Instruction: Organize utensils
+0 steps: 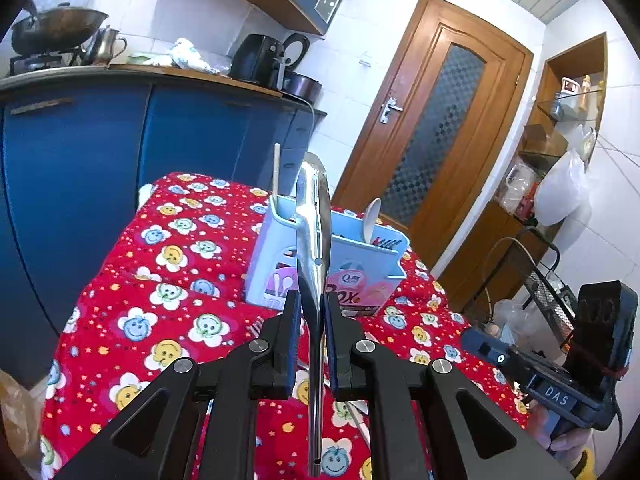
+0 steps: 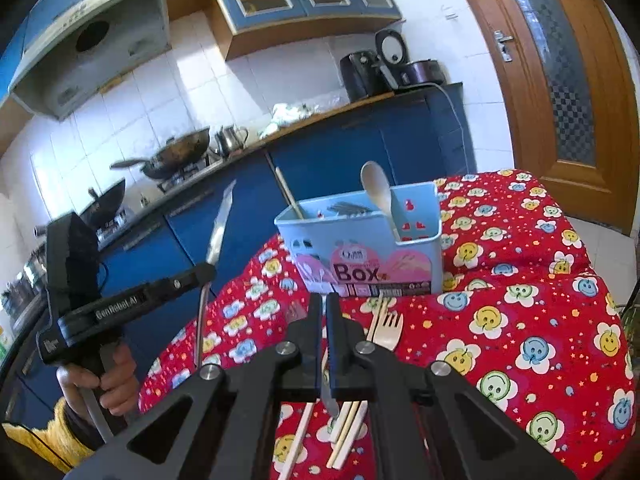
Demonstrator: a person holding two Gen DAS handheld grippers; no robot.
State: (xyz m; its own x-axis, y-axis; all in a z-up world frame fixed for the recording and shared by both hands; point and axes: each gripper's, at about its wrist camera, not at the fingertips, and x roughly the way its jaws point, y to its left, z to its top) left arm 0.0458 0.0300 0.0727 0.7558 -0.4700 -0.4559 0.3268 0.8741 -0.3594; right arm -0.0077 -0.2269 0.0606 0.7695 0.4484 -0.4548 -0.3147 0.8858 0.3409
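My left gripper (image 1: 312, 308) is shut on a steel spatula (image 1: 314, 216), held upright above the table in front of the light blue utensil box (image 1: 360, 276). In the right wrist view the left gripper (image 2: 208, 270) holds the spatula (image 2: 220, 224) left of the box (image 2: 360, 256). The box holds a wooden spoon (image 2: 378, 188), a chopstick (image 2: 288, 192) and dark utensils. My right gripper (image 2: 324, 308) is shut and empty, low over the table just before the box. A wooden fork (image 2: 388, 330) and chopsticks (image 2: 348, 432) lie on the cloth under it.
The table has a red smiley-flower cloth (image 2: 520, 320). Blue kitchen cabinets (image 1: 80, 160) stand behind, with a wok (image 1: 56, 28) on the stove. A wooden door (image 1: 432, 128) is at the right. A wire rack (image 1: 548, 304) stands beside the table.
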